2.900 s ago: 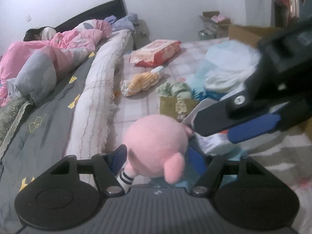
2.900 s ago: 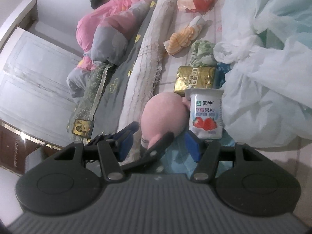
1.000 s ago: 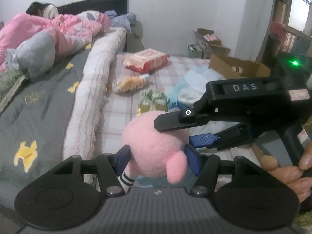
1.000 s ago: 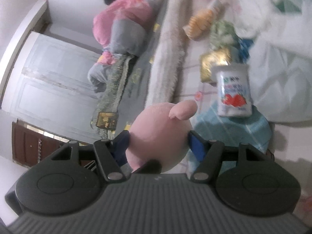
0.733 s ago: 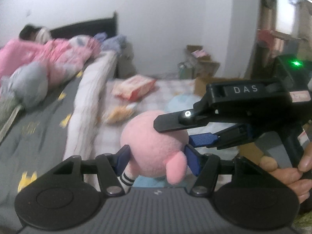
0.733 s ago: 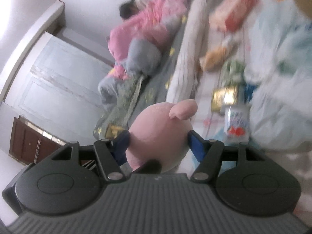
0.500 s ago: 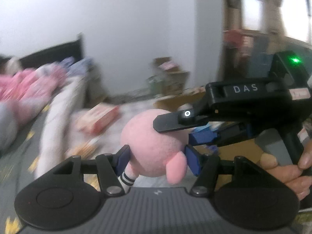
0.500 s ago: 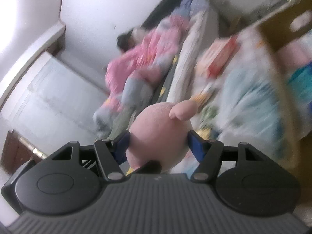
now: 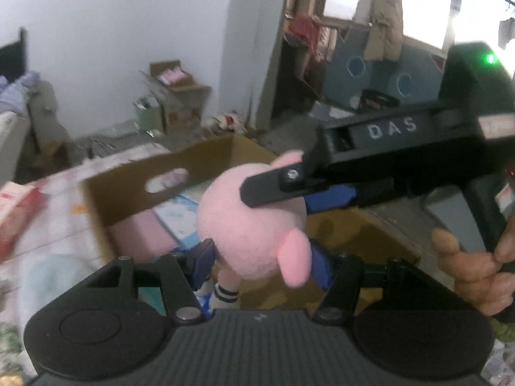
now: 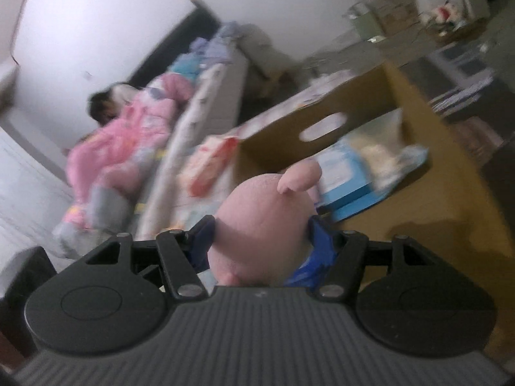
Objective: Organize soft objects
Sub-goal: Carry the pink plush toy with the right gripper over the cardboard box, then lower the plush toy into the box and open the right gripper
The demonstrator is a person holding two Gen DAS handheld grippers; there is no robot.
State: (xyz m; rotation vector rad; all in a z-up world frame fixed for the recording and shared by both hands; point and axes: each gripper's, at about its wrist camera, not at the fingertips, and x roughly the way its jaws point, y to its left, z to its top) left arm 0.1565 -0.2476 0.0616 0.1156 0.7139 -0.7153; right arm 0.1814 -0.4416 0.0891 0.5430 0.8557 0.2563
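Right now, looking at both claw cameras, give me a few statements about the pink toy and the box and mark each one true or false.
1. Both claws grip the pink plush toy. True: the left claw and the right claw each have a finger on either side of it.
2. The toy lies on the bed. False: it is held up in the air in front of the cardboard box.
3. The box is open at the top. True, with a hand hole in its side wall.
4. The box is bare inside. False: a pink item and a blue and white packet are in it.
5. The right claw carries a yoghurt cup. False: it holds only the toy.
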